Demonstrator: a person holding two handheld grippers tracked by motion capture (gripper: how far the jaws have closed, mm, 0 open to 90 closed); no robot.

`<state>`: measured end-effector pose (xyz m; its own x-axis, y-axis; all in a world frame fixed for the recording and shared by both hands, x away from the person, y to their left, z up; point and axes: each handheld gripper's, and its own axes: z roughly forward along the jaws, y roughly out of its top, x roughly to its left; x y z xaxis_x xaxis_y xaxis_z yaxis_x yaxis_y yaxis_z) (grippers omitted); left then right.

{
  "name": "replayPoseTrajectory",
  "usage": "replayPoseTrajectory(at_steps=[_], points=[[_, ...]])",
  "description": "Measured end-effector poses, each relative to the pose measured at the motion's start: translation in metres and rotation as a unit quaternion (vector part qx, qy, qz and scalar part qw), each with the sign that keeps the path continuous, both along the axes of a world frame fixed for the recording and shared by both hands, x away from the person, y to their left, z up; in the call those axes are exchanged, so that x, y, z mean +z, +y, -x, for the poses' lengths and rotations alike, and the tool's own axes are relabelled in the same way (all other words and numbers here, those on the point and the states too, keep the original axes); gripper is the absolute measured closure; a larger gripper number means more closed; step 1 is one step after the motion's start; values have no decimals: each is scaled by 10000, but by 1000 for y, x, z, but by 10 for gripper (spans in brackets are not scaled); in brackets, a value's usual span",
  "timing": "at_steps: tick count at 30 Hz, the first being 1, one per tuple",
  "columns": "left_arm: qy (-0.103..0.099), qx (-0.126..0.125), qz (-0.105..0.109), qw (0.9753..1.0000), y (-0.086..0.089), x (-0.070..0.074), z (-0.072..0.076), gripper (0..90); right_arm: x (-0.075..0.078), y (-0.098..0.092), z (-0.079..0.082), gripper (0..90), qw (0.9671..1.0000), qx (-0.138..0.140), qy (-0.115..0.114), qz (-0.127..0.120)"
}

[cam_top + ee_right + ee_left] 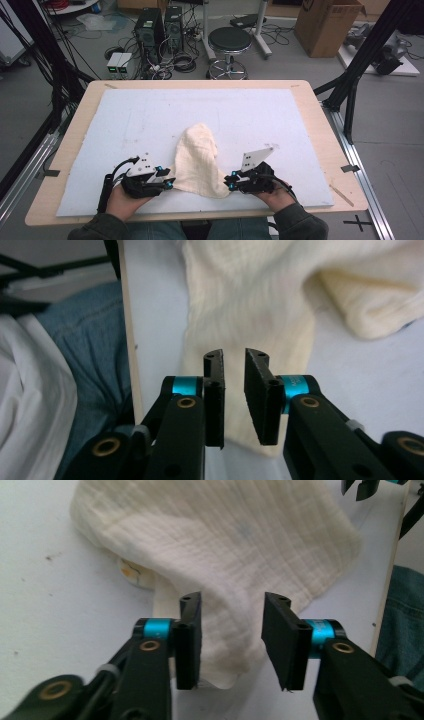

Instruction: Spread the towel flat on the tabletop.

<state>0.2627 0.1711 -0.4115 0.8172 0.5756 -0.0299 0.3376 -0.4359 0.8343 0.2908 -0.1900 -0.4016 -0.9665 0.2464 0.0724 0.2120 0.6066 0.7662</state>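
Near the front edge of the bench (320, 130), about midway along it, a cream cloth (200, 160) lies bunched on the white mat (150, 120), its folded bulk reaching toward the middle. The left gripper (170, 182) sits at the cloth's left front corner with its jaws spread wide (in the left gripper view that corner lies between them, not pinched). The right gripper (229, 182) sits at the right front corner, jaws parted by a narrower gap, with the cloth's edge beneath them, unclamped.
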Motion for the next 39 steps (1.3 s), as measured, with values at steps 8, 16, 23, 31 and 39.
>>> replayPoseTrajectory(at_steps=[8,16,23,31,39], points=[[55,362,-328,9988,0,-12,-26,505,2,7,-44,698,9977,-652,-125,-108],[327,281,-639,9970,-5,-25,-37,643,-26,30,-85,597,9903,-1384,24,134],[353,90,-637,9973,-7,-28,-34,795,-40,43,-98,637,9851,-1684,163,299],[240,90,-621,9977,-5,-24,-28,855,-39,53,-103,875,9876,-1527,237,283],[54,221,-419,9989,12,-11,-9,858,-5,32,-100,881,9863,-1619,-67,300]])
